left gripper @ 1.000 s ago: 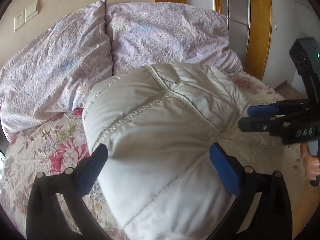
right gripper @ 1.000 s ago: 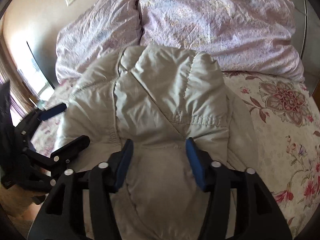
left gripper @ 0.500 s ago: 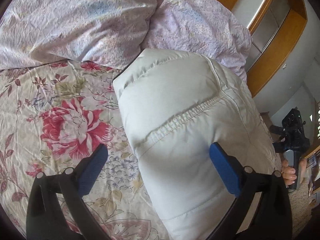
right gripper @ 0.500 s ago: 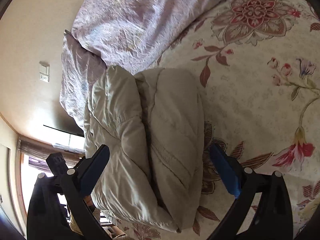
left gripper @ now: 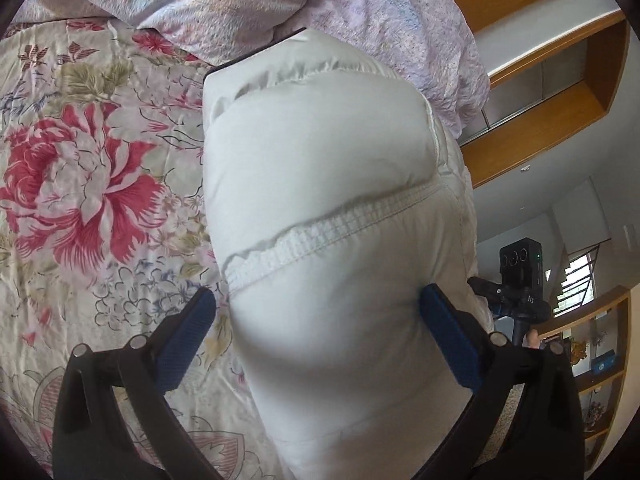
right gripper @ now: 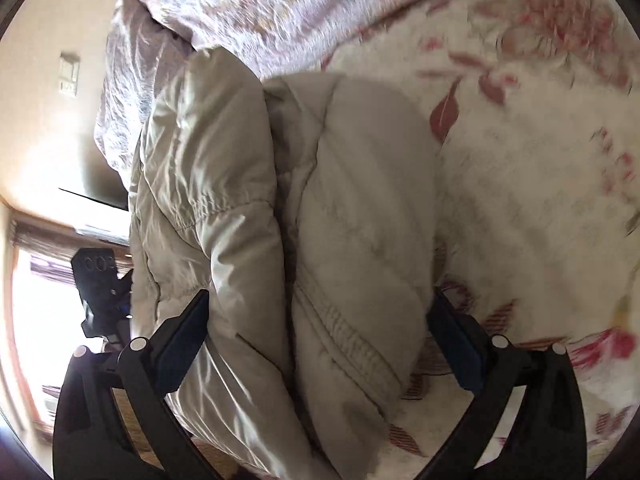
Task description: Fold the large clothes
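A cream puffy quilted jacket (left gripper: pixel 320 208) lies folded in a thick bundle on the flowered bedsheet (left gripper: pixel 80 184). My left gripper (left gripper: pixel 320 336) is open, its blue-padded jaws straddling the bundle's near end. In the right wrist view the same jacket (right gripper: pixel 312 232) shows two stacked layers. My right gripper (right gripper: pixel 320 336) is open wide, jaws on either side of the bundle's other end. Each gripper shows small in the other's view: the right one (left gripper: pixel 516 292), the left one (right gripper: pixel 100 292).
Pale purple pillows and duvet (left gripper: pixel 280 4) lie against the jacket's far end. Wooden shelving (left gripper: pixel 552 92) stands past the bed's right side. A wall with a switch plate (right gripper: pixel 68 76) and a bright window (right gripper: pixel 24 320) show in the right wrist view.
Both grippers have rolled sideways and dropped closer to the jacket's two ends. The right gripper opened from half closed to wide. The jacket bundle has stayed in place.
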### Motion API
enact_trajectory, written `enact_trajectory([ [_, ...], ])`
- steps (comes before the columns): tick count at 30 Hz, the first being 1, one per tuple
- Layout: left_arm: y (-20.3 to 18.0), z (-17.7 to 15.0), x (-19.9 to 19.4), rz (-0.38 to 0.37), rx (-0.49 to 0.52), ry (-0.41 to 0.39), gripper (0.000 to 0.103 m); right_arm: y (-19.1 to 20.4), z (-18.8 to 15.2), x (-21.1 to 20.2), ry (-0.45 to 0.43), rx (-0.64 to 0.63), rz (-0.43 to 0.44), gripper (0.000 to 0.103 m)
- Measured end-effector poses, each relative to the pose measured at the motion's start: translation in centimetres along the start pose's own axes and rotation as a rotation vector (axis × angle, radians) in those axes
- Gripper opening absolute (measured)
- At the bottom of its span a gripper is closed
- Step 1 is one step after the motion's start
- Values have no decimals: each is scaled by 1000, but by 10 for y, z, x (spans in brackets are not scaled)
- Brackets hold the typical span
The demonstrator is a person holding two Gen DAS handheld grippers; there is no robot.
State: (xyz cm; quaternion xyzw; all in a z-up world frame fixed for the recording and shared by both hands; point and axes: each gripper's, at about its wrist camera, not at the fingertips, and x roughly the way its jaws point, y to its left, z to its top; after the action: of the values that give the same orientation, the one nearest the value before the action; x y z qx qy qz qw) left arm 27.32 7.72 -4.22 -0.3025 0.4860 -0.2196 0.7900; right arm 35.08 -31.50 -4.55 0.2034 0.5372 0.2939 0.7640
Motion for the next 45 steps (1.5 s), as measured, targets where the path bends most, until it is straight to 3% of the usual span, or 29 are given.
enact_trajectory([
  [7, 4, -9, 11, -68, -34, 33, 101, -10, 5, 25, 86, 93, 134, 102],
  [12, 2, -6, 20, -85, -41, 44, 101, 9, 7, 36, 139, 51, 113, 102],
  [14, 6, -4, 22, -104, -44, 49, 101, 4, 9, 39, 154, 59, 155, 102],
  [26, 7, -12, 22, -111, -82, -31, 101, 18, 12, 48, 143, -10, 253, 102],
  [32, -2, -19, 19, -164, -80, -53, 97, 21, -13, 54, 100, -121, 363, 101],
  [38, -3, -17, 4, -239, -93, -98, 89, 24, -17, 51, 70, -97, 442, 93],
  [45, 2, -1, -37, -213, -51, -195, 89, 66, 2, 52, 9, -150, 482, 91],
])
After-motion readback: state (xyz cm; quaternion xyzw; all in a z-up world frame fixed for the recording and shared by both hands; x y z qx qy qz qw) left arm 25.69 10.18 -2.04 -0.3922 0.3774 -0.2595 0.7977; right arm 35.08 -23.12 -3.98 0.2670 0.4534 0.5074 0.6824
